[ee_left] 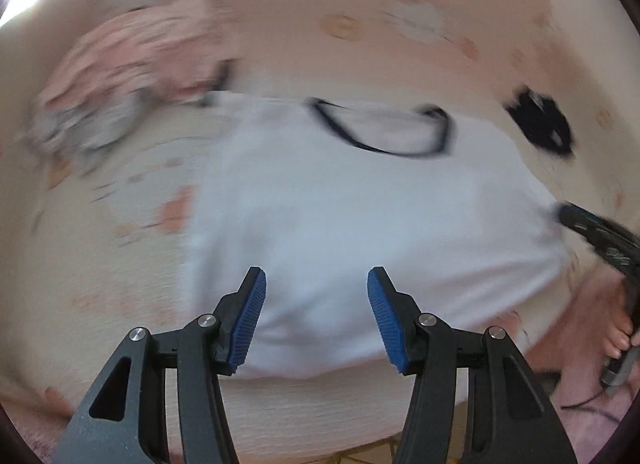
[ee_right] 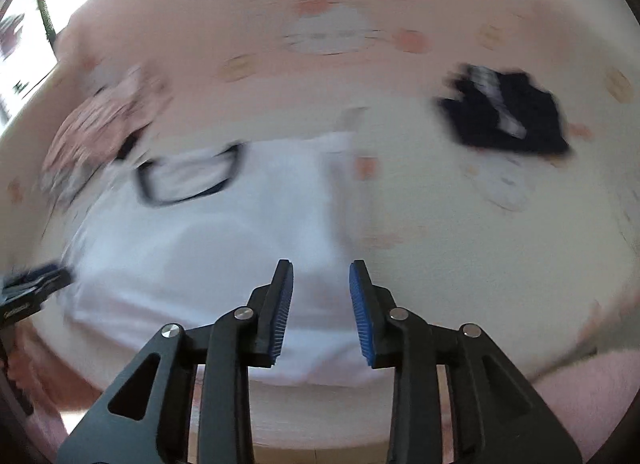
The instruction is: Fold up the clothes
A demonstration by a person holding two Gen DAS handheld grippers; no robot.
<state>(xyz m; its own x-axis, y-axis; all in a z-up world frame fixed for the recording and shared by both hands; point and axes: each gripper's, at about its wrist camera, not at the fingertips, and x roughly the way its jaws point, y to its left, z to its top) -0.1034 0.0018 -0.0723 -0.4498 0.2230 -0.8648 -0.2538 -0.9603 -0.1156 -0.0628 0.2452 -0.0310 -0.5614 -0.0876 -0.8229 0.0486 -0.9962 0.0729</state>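
Both wrist views, blurred by motion, look down on a bed covered by a pale sheet (ee_left: 360,3) printed with pink and tan round motifs. The landmark throughout is a white T-shirt (ee_left: 340,203) with a dark-trimmed neckline, spread flat on the sheet near its front edge.

Left of the white T-shirt, by its neckline corner, lies a crumpled pink and grey garment (ee_left: 120,75). Beyond it, at the far left corner, a bright window (ee_right: 20,35) shows. Right of the white T-shirt, and apart from it, sits a folded dark garment (ee_right: 504,115) with a pale stripe. Below the shirt's hem the sheet drops over the bed's edge, and a strip of tiled floor (ee_left: 360,456) is visible.

The left hand-held gripper (ee_left: 316,276) hangs above the lower hem of the white T-shirt, its blue-padded jaws wide apart with nothing between them; whether the tips touch the cloth cannot be told. In the right wrist view its dark body shows at the shirt's left edge.

The right hand-held gripper (ee_right: 320,268) hovers over the right-hand hem of the white T-shirt, jaws parted by a narrower gap and empty. In the left wrist view it appears at the shirt's right edge, held by a hand (ee_left: 616,324).
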